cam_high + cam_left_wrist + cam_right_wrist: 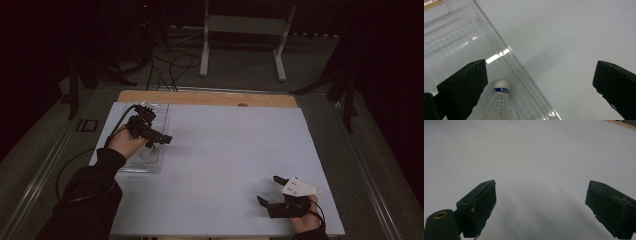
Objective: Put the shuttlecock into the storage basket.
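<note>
Jaws released on both grippers | left gripper [540,82] over clear tray [461,45] | shuttlecock [499,102] featherlight, crushable | grip cork tip

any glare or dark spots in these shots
High view: room around the table is nearly black. Left gripper view: bright glare streaks on the clear tray beside the shuttlecock. Right gripper view: dim, with soft shadow between the jaws.

Glossy clear ribbed plastic tray [461,45], matt white smooth table sheet [225,160], bare wood strip [200,98] along far edge, feathery white shuttlecock [499,100]
</note>
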Available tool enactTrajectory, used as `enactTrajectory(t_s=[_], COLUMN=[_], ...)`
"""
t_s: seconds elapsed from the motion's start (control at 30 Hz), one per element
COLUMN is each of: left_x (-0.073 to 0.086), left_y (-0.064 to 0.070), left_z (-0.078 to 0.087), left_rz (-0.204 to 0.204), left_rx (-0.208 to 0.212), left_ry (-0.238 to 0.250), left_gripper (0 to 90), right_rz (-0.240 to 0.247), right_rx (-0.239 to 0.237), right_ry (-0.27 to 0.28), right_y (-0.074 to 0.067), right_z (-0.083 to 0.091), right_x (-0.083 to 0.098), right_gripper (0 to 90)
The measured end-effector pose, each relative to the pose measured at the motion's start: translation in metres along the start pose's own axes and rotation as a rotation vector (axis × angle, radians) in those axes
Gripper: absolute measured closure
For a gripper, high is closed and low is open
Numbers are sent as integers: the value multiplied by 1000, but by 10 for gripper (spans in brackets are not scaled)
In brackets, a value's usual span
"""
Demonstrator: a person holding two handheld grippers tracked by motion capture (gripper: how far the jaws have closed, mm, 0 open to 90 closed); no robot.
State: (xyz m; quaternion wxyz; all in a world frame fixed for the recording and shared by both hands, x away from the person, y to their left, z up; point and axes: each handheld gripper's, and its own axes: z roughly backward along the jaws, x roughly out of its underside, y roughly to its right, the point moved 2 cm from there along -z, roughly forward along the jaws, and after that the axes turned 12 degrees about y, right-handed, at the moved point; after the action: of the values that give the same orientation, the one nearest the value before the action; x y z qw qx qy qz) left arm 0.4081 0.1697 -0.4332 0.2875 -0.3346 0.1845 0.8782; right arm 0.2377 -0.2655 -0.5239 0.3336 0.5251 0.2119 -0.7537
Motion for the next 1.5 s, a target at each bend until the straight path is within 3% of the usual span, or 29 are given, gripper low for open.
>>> enactTrajectory(t_s=[0.07, 0.13, 0.4, 0.67, 0.8, 0.87, 1.23, 1.3, 1.5], left_x=[-1, -2, -7, -10, -12, -13, -16, -17, -19], left_y=[3, 10, 24, 44, 52, 56, 79, 83, 94], left_z=[-1, -3, -9, -16, -16, -16, -18, -17, -17], left_rz=[0, -37, -76, -101, -99, -103, -187, -196, -208], left_rx=[18, 15, 55, 101, 119, 131, 155, 196, 259], left_ry=[7, -6, 13, 25, 71, 67, 59, 62, 83], left_gripper=[5, 5, 4, 3, 3, 2, 3, 3, 3], right_rz=[-4, -2, -8, -4, -2, -2, 3, 1, 5], right_rx=[1, 1, -3, -2, -3, -3, -2, -3, 0], right_ry=[3, 1, 0, 2, 1, 3, -1, -2, -5], right_y=[1, 1, 1, 2, 2, 1, 0, 0, -1], right_z=[0, -1, -1, 0, 0, 0, 0, 0, 0], right_x=[0, 1, 3, 2, 1, 1, 0, 0, 0], right_gripper=[98, 98, 98, 98, 98, 98, 98, 98, 98])
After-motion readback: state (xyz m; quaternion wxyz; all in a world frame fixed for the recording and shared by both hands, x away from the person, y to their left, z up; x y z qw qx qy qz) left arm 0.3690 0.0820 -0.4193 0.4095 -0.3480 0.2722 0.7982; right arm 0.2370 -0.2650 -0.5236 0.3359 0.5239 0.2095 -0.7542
